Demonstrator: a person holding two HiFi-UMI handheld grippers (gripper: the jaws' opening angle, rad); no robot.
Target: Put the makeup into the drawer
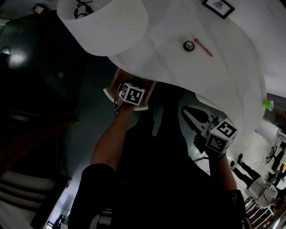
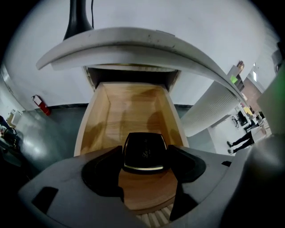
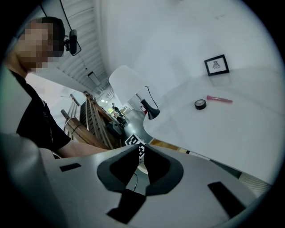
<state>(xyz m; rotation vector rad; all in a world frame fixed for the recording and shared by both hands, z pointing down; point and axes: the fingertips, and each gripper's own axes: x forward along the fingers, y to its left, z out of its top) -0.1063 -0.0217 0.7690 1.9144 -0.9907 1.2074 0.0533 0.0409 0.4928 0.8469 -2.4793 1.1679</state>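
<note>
Makeup compact: we see a black makeup compact (image 2: 144,149) with a thin gold edge, square with rounded corners. It sits between the two jaws of the left hand-held gripper (image 2: 144,156), above the inside of the drawer.
Left hand-held gripper: its jaws are closed on the two sides of the makeup compact and the pads touch it. It points steeply down into the drawer. In the head view its marker cube is just in front of the drawer's edge.
Drawer: the drawer (image 2: 101,116) is of light wood and is pulled out from under the tabletop. We see only bare wood on its bottom.
Tabletop: the tabletop (image 1: 170,31) is white with a curved edge and lies over the back part of the drawer.
Right hand-held gripper: the right hand-held gripper (image 3: 142,153) has its jaws together, with nothing between them. It is to the right of the drawer, well apart from it, and below the edge of the tabletop.
Other things on the tabletop: a small round pot (image 1: 189,45) with a dark rim lies just beside a pink stick (image 1: 203,47). A framed picture (image 1: 218,6) stands further back. A lamp with a white shade (image 1: 103,22) is at the left. We cannot tell what the small green thing (image 1: 267,105) at the right edge is.
</note>
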